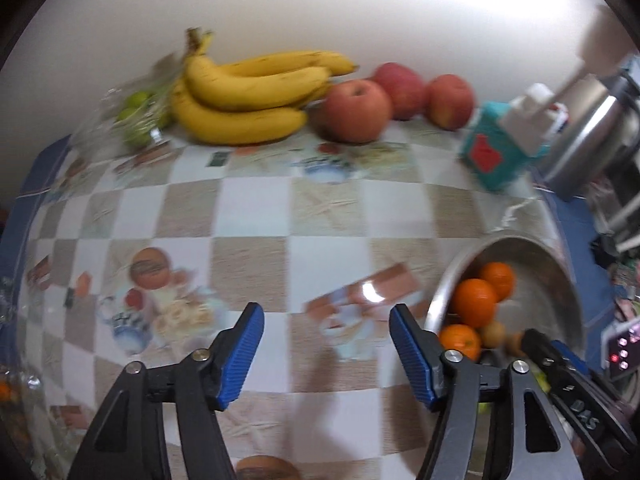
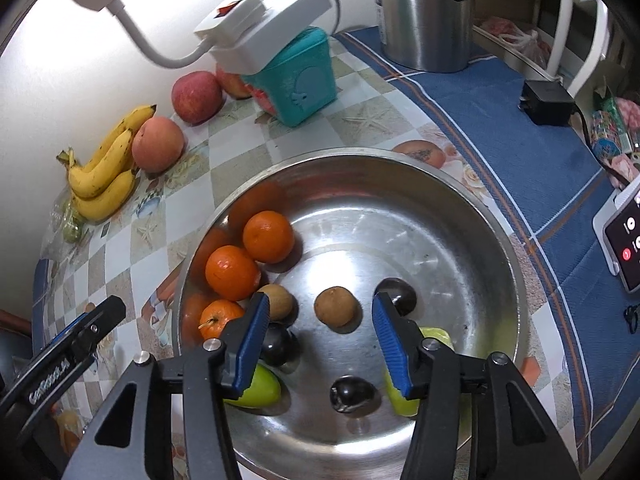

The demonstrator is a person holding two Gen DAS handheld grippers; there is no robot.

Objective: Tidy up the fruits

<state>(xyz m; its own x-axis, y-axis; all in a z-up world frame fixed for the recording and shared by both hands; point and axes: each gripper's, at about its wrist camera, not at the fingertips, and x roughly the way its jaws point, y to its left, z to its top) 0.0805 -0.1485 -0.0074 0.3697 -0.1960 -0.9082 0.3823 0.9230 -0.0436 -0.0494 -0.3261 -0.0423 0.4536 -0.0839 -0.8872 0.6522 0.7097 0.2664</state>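
Observation:
My left gripper (image 1: 326, 354) is open over the checked tablecloth, nothing between its blue pads. Bananas (image 1: 248, 96) and three red apples (image 1: 356, 110) lie along the far wall. A steel bowl (image 1: 560, 280) sits to the right, holding oranges (image 1: 474, 302). My right gripper (image 2: 318, 344) hangs open above that bowl (image 2: 500, 224), empty. Beyond its tips lies a brown fruit (image 2: 335, 306); a dark plum (image 2: 352, 394) sits beneath the gap. Oranges (image 2: 268, 236), more plums and green fruits (image 2: 260, 388) fill the bowl's left and near side.
A teal box (image 2: 304, 80) carrying a white power strip (image 2: 260, 12) stands behind the bowl, next to a steel kettle (image 2: 424, 12). A phone (image 2: 624, 240) and a black adapter (image 2: 546, 100) lie on the blue cloth at right. A plastic bag of green fruit (image 1: 136, 116) sits left of the bananas.

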